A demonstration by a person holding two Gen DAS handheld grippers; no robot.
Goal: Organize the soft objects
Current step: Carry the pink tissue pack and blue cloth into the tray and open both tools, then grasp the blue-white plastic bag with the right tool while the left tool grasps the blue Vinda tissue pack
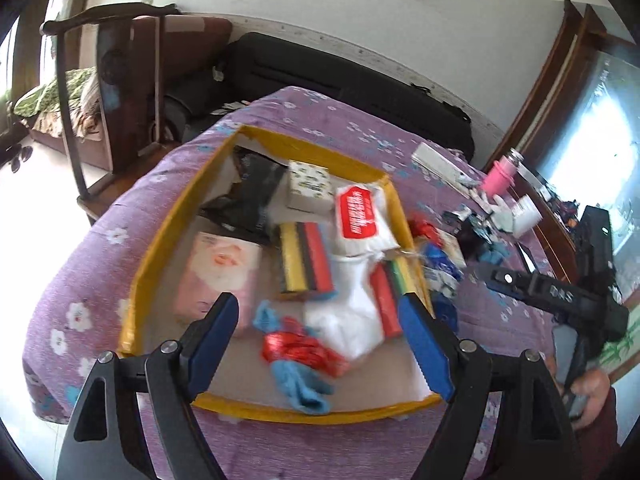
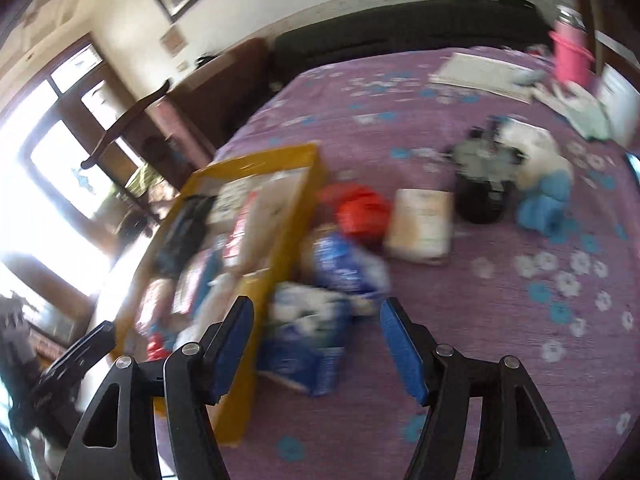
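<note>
- Soft objects sit partly inside the yellow box (image 1: 256, 136), partly loose on the purple bedspread (image 2: 500, 320) beside its right wall.
- Left gripper (image 1: 320, 344) hovers over the box, fingers spread and empty.
- Right gripper (image 2: 316, 348) is also spread and empty, aimed at the blue-and-white packet (image 2: 308, 336) just outside the box (blur hides detail).
- Likely best: centre it between the fingers, clear of the box wall, then squeeze gently.
</note>
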